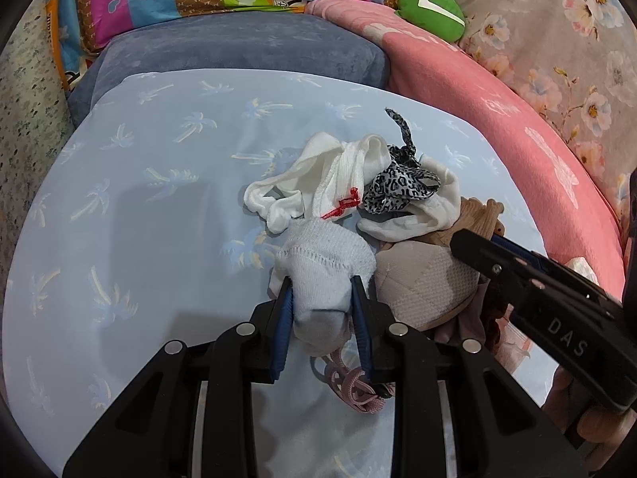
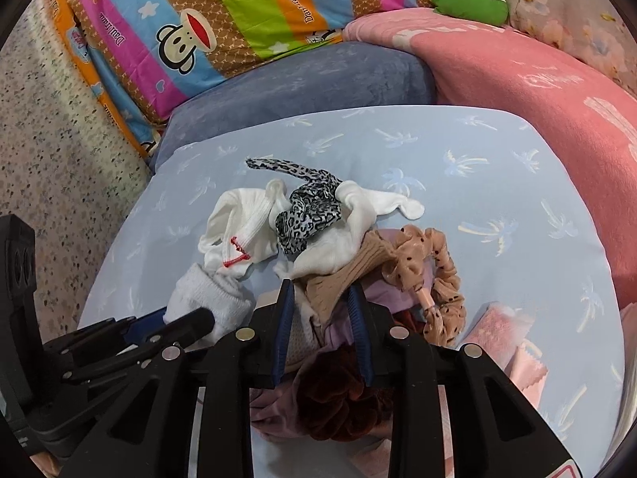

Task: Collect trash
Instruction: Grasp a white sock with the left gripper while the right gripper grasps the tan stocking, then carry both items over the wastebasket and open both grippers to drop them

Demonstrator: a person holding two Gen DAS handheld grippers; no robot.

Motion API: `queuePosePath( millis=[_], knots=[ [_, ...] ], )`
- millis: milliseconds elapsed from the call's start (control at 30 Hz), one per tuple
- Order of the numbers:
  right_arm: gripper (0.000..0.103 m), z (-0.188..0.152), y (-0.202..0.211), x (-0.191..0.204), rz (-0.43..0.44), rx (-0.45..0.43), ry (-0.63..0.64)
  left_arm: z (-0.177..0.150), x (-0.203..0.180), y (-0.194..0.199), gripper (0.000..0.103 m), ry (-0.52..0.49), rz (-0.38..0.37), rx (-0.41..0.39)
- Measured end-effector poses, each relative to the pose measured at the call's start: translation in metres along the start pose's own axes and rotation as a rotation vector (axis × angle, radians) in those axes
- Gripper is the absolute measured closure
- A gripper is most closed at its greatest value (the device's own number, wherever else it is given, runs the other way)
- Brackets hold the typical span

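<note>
A heap of small clothes lies on a light blue palm-print sheet (image 1: 139, 199). My left gripper (image 1: 322, 283) is shut on a pale grey-white sock (image 1: 326, 275), which also shows in the right wrist view (image 2: 211, 298). My right gripper (image 2: 320, 286) is shut on a tan ribbed sock (image 2: 338, 283); it enters the left wrist view from the right (image 1: 469, 243). Beyond lie a white sock with red stitching (image 1: 338, 183), a leopard-print band (image 1: 398, 187), another white sock (image 2: 358, 219) and a tan dotted scrunchie (image 2: 438, 279). A dark red furry piece (image 2: 338, 398) lies under my right gripper.
A blue-grey cushion (image 1: 247, 47) and a colourful cartoon-monkey quilt (image 2: 199, 32) lie at the back. A pink blanket (image 1: 497, 111) runs along the right, with a green plush (image 1: 432, 10) above it. A pink cord (image 1: 354, 390) lies under my left gripper. A speckled wall (image 2: 59, 159) is on the left.
</note>
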State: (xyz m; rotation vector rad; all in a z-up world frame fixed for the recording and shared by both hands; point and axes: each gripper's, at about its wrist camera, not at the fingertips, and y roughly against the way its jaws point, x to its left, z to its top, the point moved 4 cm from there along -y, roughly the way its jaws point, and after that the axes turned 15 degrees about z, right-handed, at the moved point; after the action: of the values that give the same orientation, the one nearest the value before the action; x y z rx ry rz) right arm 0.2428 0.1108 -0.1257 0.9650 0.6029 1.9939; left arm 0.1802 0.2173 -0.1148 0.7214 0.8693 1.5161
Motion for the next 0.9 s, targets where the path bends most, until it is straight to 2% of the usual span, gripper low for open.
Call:
queuePosePath(
  millis=[33,100,133,267,467,700,900],
  knots=[
    [0.077,0.001,-0.002,0.0,0.0,0.005,0.001,0.0,0.0,0.001,0.076,-0.002,0.002,-0.001],
    [0.097,0.0,-0.004,0.002,0.009,0.013,-0.002,0.001,-0.001,0.002,0.076,-0.004,0.004,-0.005],
    [0.101,0.001,-0.002,0.003,0.009,0.009,-0.001,0.001,-0.001,0.003,0.076,-0.006,0.005,-0.008],
    [0.101,0.002,0.015,0.012,0.029,-0.03,0.01,0.005,-0.003,0.012,0.076,-0.011,0.003,-0.026],
    [0.101,0.015,0.064,0.028,0.067,-0.128,0.017,0.013,-0.015,0.037,0.077,-0.02,-0.012,-0.08],
    [0.101,0.033,0.144,0.038,0.071,-0.263,0.045,0.025,-0.043,0.086,0.077,-0.057,-0.057,-0.183],
    [0.101,0.041,0.217,0.031,0.05,-0.372,0.057,0.033,-0.076,0.119,0.077,-0.1,-0.102,-0.247]
  ],
)
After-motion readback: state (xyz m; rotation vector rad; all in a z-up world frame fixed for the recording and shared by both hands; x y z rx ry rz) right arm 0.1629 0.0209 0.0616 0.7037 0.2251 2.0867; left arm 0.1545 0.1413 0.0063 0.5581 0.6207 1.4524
